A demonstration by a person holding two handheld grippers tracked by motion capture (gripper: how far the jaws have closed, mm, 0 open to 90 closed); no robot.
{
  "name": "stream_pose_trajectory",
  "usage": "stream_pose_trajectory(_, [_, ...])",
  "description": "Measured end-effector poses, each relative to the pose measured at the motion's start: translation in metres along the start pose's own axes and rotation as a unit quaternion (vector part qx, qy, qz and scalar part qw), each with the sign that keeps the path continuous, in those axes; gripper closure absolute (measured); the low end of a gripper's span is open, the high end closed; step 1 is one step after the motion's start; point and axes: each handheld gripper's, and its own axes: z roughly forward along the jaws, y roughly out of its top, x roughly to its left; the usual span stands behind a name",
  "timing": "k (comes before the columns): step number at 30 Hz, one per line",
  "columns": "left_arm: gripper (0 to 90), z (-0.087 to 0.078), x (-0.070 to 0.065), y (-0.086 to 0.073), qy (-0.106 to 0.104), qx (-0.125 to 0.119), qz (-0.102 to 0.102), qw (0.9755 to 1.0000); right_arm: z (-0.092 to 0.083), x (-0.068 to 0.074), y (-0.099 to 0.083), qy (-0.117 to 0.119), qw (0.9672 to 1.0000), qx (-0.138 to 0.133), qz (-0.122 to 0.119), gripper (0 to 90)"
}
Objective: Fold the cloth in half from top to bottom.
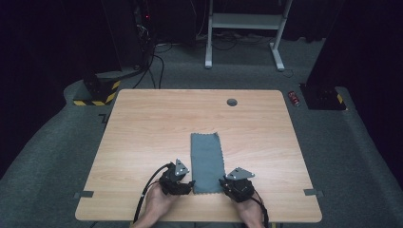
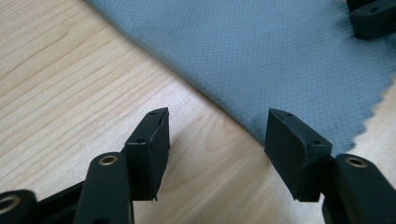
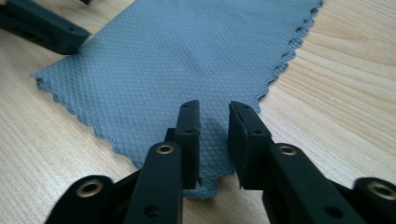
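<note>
A grey-blue cloth (image 1: 206,161) folded into a narrow strip lies flat on the wooden table (image 1: 142,123), its short scalloped edge toward me. My left gripper (image 1: 190,185) sits at the strip's near left corner. Its jaws (image 2: 217,135) stand wide open over bare wood, with the cloth (image 2: 280,56) edge just reaching the right-hand pad. My right gripper (image 1: 222,183) is at the near right corner. In its own view the right gripper (image 3: 214,126) stands low over the cloth (image 3: 177,56) with a narrow gap between the pads, where the fabric lies flat and unpinched.
A round grommet hole (image 1: 232,102) sits near the table's far edge. Tape strips mark the near left edge (image 1: 83,194) and near right edge (image 1: 313,192). On the floor beyond are a red can (image 1: 294,98), a white desk frame (image 1: 247,28) and cables.
</note>
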Motion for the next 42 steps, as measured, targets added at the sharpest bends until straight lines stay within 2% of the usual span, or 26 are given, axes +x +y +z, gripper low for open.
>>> stream_pose_trajectory(2, [40.6,-0.005,-0.004,-0.001,-0.017,-0.019,-0.005,0.9997,-0.001,-0.002,-0.001,0.003,0.9999,-0.002,0.01,69.9])
stream_pose_trajectory(4, [40.6,-0.006,-0.008,-0.001,-0.028,-0.021,-0.005,0.9994,-0.005,-0.002,-0.003,0.002,0.9997,-0.011,0.023,68.7])
stream_pose_trajectory(5, [40.6,-0.006,-0.01,0.0,-0.031,-0.022,-0.006,0.9992,-0.006,-0.003,-0.003,0.0,0.9997,-0.014,0.022,67.7])
stream_pose_trajectory(8, [40.5,-0.002,-0.016,0.001,-0.024,-0.015,0.011,0.9995,-0.009,-0.003,-0.007,0.0,0.9997,-0.011,0.022,64.8])
stream_pose_trajectory(10, [40.2,0.0,-0.021,0.001,-0.001,-0.012,0.034,0.9993,-0.01,-0.004,-0.01,-0.002,0.9998,-0.007,0.02,63.8])
stream_pose_trajectory(12, [40.4,0.002,-0.024,-0.001,-0.001,-0.005,0.039,0.9992,-0.011,-0.006,-0.013,-0.001,0.9996,-0.003,0.028,63.2])
stream_pose_trajectory(15, [41.4,0.001,-0.021,-0.005,-0.01,-0.013,0.025,0.9995,-0.013,-0.006,-0.013,-0.004,0.9997,0.001,0.024,62.7])
stream_pose_trajectory(20, [41.9,0.0,-0.015,-0.008,-0.028,-0.013,0.013,0.9994,-0.013,-0.003,-0.014,-0.009,0.9999,0.0,0.014,63.7])
stream_pose_trajectory(21, [42.0,0.0,-0.014,-0.009,-0.028,-0.015,0.017,0.9994,-0.014,-0.001,-0.014,-0.01,0.9999,0.001,0.012,63.8])
stream_pose_trajectory(24, [42.0,-0.003,-0.012,-0.013,-0.031,-0.019,0.016,0.9992,-0.014,0.003,-0.014,-0.016,0.9998,0.001,-0.01,64.6])
stream_pose_trajectory(35, [42.6,-0.012,-0.002,-0.026,-0.027,-0.025,0.012,0.9992,-0.014,0.021,-0.014,0.003,0.9995,-0.003,-0.031,65.6])
stream_pose_trajectory(38, [42.8,-0.012,-0.001,-0.027,-0.03,-0.029,0.018,0.999,-0.014,0.022,-0.014,0.008,0.9995,-0.004,-0.031,65.3])
stream_pose_trajectory(42, [42.5,-0.011,0.002,-0.025,-0.038,-0.024,0.017,0.9989,-0.013,0.014,-0.015,0.026,0.9995,-0.006,-0.017,61.2])
